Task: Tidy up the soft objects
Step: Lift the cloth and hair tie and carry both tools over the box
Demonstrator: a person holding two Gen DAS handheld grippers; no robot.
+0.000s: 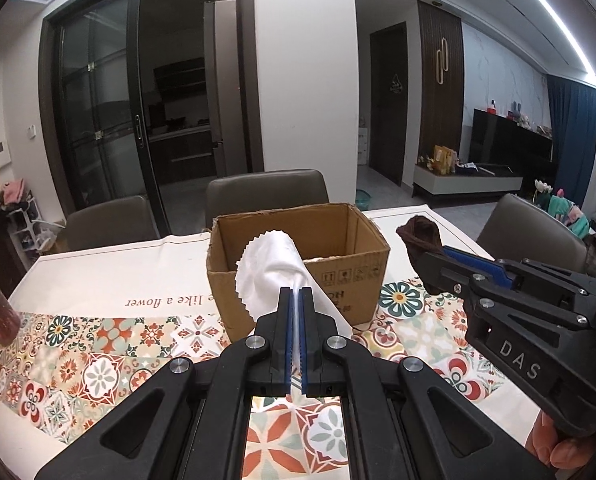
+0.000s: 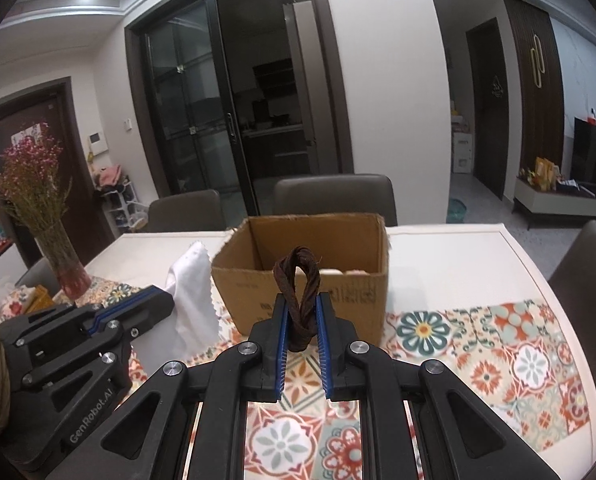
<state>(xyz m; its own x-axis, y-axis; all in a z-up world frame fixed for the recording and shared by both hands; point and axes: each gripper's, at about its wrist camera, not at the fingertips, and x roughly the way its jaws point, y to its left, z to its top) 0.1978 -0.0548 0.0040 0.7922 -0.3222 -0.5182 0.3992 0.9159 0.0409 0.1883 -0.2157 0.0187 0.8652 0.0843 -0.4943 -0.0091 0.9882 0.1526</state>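
You hold both gripped pieces in the air short of the cardboard box (image 2: 306, 276), probably ready to drop in. Your left gripper (image 1: 296, 300) pinches the white cloth (image 1: 273, 264), which trails forward and down; your right gripper (image 2: 301, 308) squeezes the brown twisted loop (image 2: 298, 292), long axis upright.

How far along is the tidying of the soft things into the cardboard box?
Partly done: pale soft items already lie inside the cardboard box, though what they are is unclear. In hand: the left hand-held gripper is shut on a white cloth, and the right hand-held gripper is shut on a twisted brown fabric loop, both held in front of the box. Left: dropping both in.
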